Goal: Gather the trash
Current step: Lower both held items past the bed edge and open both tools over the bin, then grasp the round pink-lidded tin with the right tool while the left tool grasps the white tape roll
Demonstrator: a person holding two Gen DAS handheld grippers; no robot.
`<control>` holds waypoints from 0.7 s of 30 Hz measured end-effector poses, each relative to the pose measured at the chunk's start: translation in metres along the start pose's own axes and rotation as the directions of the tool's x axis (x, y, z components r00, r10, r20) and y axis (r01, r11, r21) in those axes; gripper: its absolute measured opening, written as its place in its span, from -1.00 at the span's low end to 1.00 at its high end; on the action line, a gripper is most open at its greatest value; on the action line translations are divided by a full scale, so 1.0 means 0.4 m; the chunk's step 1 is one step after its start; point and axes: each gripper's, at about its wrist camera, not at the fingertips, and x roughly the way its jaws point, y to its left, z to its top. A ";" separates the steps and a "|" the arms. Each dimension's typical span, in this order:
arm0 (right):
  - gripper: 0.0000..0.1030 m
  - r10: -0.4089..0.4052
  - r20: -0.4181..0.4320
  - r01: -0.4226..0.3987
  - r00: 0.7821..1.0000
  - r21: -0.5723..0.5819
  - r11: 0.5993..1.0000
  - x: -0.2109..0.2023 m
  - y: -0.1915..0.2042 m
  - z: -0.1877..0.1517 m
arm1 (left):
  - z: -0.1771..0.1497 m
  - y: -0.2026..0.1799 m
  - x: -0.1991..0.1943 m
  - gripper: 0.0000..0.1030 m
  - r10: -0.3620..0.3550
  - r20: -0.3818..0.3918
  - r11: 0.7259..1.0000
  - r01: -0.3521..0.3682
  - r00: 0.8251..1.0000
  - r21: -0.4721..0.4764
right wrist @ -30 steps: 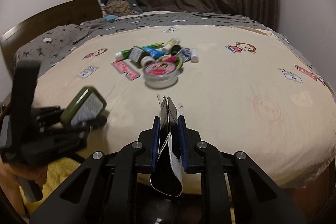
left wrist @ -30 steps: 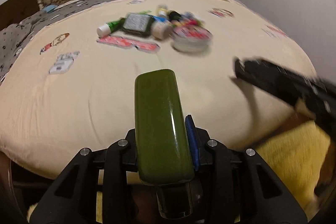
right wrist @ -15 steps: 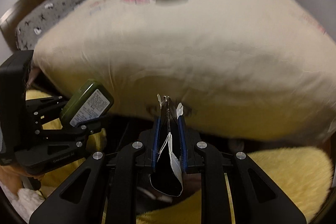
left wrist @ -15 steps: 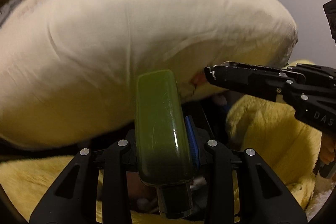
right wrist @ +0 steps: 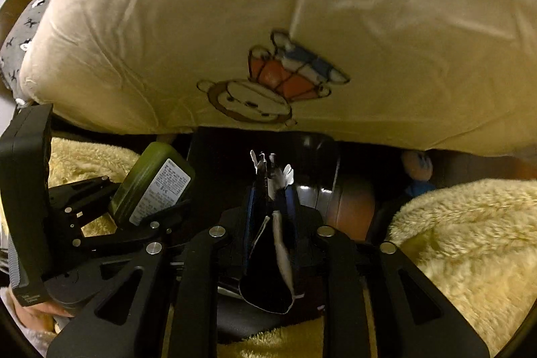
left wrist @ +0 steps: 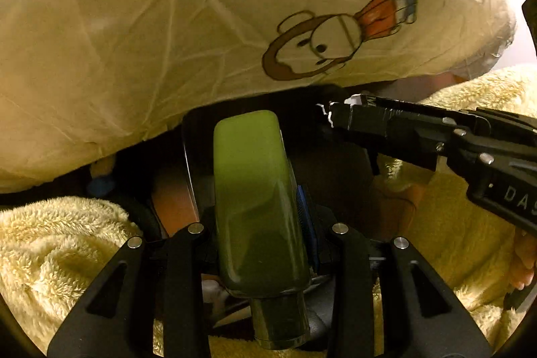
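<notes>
My left gripper [left wrist: 258, 190] is shut on a flat olive-green bottle [left wrist: 255, 207], cap end toward the camera. The bottle also shows in the right wrist view [right wrist: 151, 187], with its white label facing up. My right gripper [right wrist: 272, 193] is shut on a black-and-white torn wrapper [right wrist: 268, 264] that hangs down behind the fingers. In the left wrist view the right gripper [left wrist: 339, 116] reaches in from the right with the wrapper tip at its end. Both grippers hang low over a dark bin opening [left wrist: 319, 143] under the bed's edge. The rest of the trash pile is out of view.
The cream duvet with a monkey print [left wrist: 335, 42] overhangs just above and ahead. Fluffy yellow fabric lies at left [left wrist: 60, 240] and right [right wrist: 470, 240]. A blue and yellow toy [right wrist: 416, 170] sits in the shadow under the bed.
Both grippers have swung down from above the bed to below its edge, still holding the bottle and the wrapper. The trash pile has left the view; the dark bin opening has appeared.
</notes>
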 end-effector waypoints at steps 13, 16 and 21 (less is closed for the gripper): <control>0.46 -0.003 0.119 0.001 0.993 0.021 1.000 -0.067 -0.003 0.030 | 0.017 0.025 -0.110 0.62 0.110 0.114 0.994 -0.110 0.987 -0.005; 0.64 -0.012 0.177 0.010 0.984 0.013 1.000 -0.116 -0.003 0.037 | 0.019 0.029 -0.160 0.75 0.139 0.159 0.990 -0.141 0.977 0.003; 0.83 -0.075 0.315 0.089 0.946 -0.029 0.996 -0.236 0.007 0.070 | 0.049 0.050 -0.280 0.84 0.154 0.255 0.988 -0.153 0.955 -0.024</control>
